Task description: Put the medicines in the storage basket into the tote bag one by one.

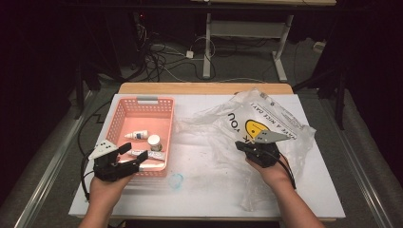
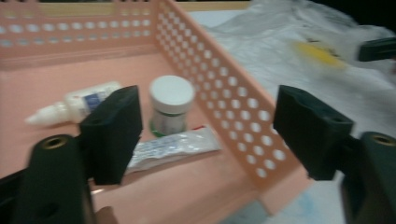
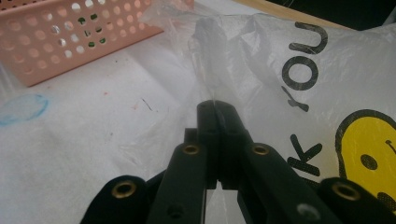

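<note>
A person stands at a white-topped table (image 1: 209,190), a black two-jaw gripper in each hand. The right gripper (image 1: 248,146) sits over a crumpled clear plastic bag (image 1: 223,123) printed with a yellow smiley face and black lettering; the bag lies spread across the right half of the table. In the right gripper view the jaws are pressed fully together, pinching a thin fold of the bag's film at their tips, with the film rising in a peak just beyond them.

The left gripper (image 1: 135,156) is at the near right corner of a pink perforated plastic basket (image 1: 124,110) on the left half of the table. Its jaws stand partly open and straddle the basket's right wall, one jaw inside and one outside; the pads do not press on it.

Inside the basket lie a small white dropper bottle (image 2: 70,106) on its side, a small jar with a white lid (image 2: 171,105) standing upright just beside it, and a flat white tube (image 2: 173,145) lying in front of the jar
</note>
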Demonstrator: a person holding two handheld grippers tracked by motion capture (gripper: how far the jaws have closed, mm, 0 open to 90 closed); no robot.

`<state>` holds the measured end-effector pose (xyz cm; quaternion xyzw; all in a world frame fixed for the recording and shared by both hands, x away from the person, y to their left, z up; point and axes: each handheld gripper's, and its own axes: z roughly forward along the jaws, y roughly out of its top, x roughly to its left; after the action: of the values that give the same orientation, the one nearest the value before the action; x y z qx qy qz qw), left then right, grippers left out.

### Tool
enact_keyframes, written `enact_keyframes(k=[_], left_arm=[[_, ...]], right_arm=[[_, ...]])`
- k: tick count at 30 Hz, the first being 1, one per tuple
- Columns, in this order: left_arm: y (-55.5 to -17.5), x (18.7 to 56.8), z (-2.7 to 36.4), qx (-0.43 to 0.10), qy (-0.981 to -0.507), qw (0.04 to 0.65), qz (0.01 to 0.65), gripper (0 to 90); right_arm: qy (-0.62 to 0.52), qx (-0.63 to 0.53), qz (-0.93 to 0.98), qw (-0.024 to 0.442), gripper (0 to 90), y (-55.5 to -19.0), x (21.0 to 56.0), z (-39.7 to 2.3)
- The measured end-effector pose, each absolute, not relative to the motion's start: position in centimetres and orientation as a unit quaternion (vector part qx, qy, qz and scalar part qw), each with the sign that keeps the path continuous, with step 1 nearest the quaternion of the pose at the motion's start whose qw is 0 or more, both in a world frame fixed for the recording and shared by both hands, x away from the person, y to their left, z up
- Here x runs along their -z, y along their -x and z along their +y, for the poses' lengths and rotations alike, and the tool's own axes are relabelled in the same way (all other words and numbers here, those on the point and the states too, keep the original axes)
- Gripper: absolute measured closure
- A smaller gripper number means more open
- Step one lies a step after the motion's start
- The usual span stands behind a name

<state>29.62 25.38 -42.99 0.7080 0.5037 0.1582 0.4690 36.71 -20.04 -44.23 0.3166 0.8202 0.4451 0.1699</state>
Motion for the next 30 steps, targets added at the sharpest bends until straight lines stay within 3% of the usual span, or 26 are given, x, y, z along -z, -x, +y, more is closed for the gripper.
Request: enact_keyframes(k=[3,5,6,7,8,9,15,19,21,30], left_arm=[[-30.4,42.7,26.0,-0.143,-0.705,0.461,0.52,41.4],[-31.2,42.3,26.4,-0.123,-0.724,0.454,0.505,62.6],[-31.2,42.3,26.4,-0.123,-0.724,0.454,0.505,69.8],[-31.6,42.2,26.5,-0.119,-0.729,0.446,0.505,69.8],[-32.2,42.2,26.7,-0.116,-0.733,0.434,0.511,82.7],[-32.7,42.2,26.9,-0.111,-0.737,0.42,0.519,87.1],[-35.2,42.1,26.7,-0.107,-0.782,0.322,0.523,87.8],[-36.4,42.4,26.7,-0.075,-0.793,0.286,0.533,87.8],[-37.1,42.7,26.5,-0.057,-0.811,0.239,0.532,87.8],[-38.2,43.6,25.5,-0.022,-0.84,0.15,0.521,87.8]], right_arm=[[-0.318,-0.456,0.815,0.165,90.0,-36.7,44.0,-20.5],[-0.317,-0.455,0.816,0.165,90.0,-36.7,43.9,-20.5],[-0.317,-0.455,0.816,0.165,90.0,-36.7,43.9,-20.5],[-0.315,-0.454,0.817,0.165,90.0,-36.6,43.9,-20.5],[-0.31,-0.449,0.821,0.167,90.0,-36.5,44.0,-20.3],[-0.308,-0.45,0.821,0.167,90.0,-36.6,44.0,-20.2],[-0.308,-0.451,0.821,0.164,90.0,-36.5,44.1,-20.0],[-0.306,-0.45,0.824,0.161,90.0,-36.5,44.1,-20.0],[-0.306,-0.45,0.824,0.159,90.0,-36.5,44.1,-20.1],[-0.302,-0.449,0.826,0.157,90.0,-36.4,44.1,-20.0]])
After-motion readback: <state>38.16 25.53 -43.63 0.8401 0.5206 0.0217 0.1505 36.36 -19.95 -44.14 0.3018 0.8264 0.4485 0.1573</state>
